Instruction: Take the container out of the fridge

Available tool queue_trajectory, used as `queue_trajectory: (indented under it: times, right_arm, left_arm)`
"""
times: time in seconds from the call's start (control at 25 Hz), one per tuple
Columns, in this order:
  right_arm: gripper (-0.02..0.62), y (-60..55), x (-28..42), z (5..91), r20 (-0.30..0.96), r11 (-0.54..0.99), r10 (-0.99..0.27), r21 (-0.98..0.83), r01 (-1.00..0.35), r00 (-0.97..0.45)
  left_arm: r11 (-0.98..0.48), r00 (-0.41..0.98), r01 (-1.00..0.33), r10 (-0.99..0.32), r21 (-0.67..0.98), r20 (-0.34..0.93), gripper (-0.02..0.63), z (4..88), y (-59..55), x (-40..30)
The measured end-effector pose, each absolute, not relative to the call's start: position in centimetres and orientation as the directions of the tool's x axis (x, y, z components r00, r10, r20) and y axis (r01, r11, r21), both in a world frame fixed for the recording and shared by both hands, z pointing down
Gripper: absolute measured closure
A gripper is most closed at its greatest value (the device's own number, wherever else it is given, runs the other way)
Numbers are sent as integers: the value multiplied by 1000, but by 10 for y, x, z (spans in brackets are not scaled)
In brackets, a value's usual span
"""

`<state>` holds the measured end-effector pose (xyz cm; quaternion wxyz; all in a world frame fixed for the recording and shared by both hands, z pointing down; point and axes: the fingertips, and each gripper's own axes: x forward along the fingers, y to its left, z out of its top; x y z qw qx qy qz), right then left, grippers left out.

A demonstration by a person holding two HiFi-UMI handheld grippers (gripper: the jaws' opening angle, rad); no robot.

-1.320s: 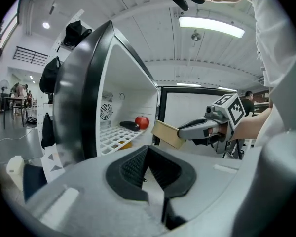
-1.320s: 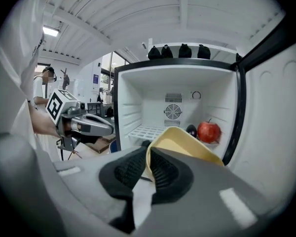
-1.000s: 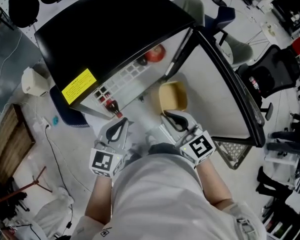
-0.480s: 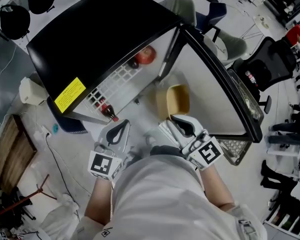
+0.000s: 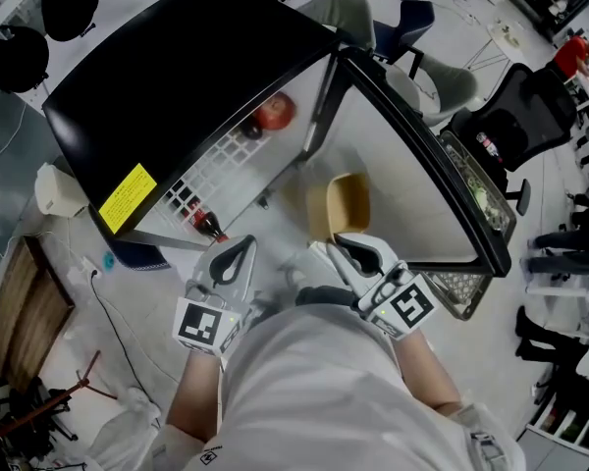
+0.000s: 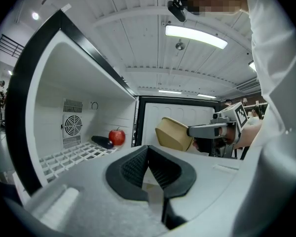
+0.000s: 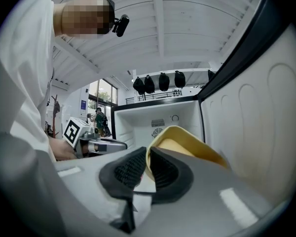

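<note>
The tan open-topped container hangs in front of the open fridge, beside the inner face of its door. My right gripper is shut on the container's near rim; in the right gripper view the rim sits pinched between the two black pads and the container tilts away to the right. My left gripper hovers below the fridge opening, shut with nothing in it. From the left gripper view the container shows held by the right gripper.
Inside the fridge a red apple and a dark long object lie on the white wire shelf. A red-capped bottle stands at the shelf's front. A mesh basket, office chairs and floor cables surround the fridge.
My right gripper has drawn the container slightly back from the fridge opening towards the person. The left gripper has hardly moved.
</note>
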<state>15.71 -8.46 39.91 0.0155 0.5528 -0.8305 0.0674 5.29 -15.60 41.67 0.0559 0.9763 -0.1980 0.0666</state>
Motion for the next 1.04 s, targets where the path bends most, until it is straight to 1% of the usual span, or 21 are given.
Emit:
queue_trajectory:
  times: [1.04]
  right_arm:
    - [568, -90, 154, 406, 95, 397, -908, -109, -911, -407]
  left_arm:
    - [-907, 900, -414, -396, 77, 181, 597, 428, -156, 52]
